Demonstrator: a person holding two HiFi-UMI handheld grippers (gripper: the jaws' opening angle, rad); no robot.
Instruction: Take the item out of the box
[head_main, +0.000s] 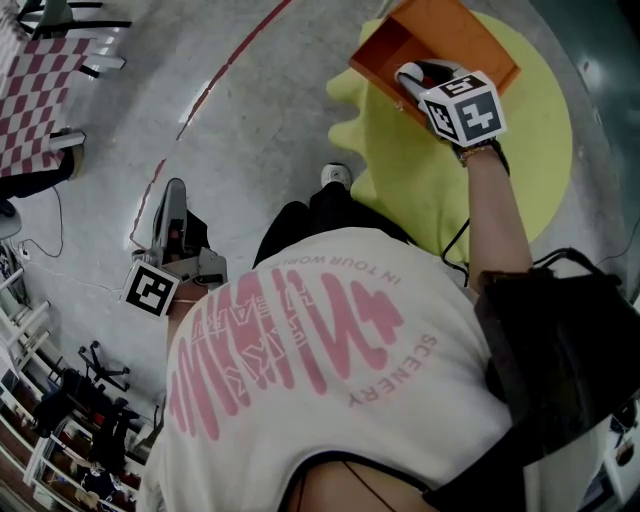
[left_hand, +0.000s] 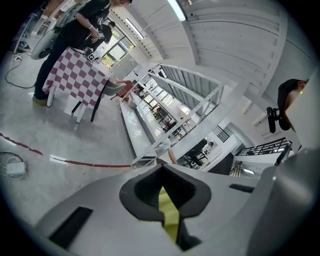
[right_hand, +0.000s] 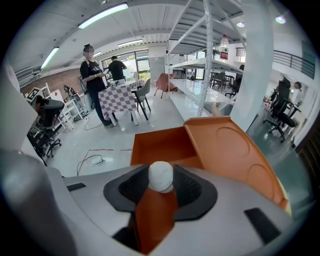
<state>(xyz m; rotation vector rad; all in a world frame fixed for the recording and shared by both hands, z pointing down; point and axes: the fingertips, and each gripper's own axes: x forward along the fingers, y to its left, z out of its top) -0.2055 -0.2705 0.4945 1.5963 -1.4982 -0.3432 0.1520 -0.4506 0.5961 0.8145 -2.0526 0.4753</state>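
**Ball pinched at the tips, lift it straight out**

Your right tongs were partly closed on the white ball. Both dark pads pressed its sides, but only at their very ends. The ball sat low at the near side of the open orange box, with the lid folded back to the right. The box rested on the yellow counter.

Since the hold looked shallow and the ball was round, the step in hand, judged from this, was the lift itself. To do it well:

- Keep the squeeze even. More pressure on a round thing held at the tips could have popped it forward out of the pads.
- Raise it straight up until it cleared the near wall, and only then draw it toward you. Dragging it against the orange wall could have rolled it loose.
- Keep the wrist angle steady, because tilting the tips further down would have left the ball with less support.
- If it slipped, let go and take it again deeper between the pads.

Your left tongs hung well away from the box, beside your body. They were closed to a thin slit with nothing gripped, and they touched no task item. The box looked light, so that free hand could have steadied it if it shifted.
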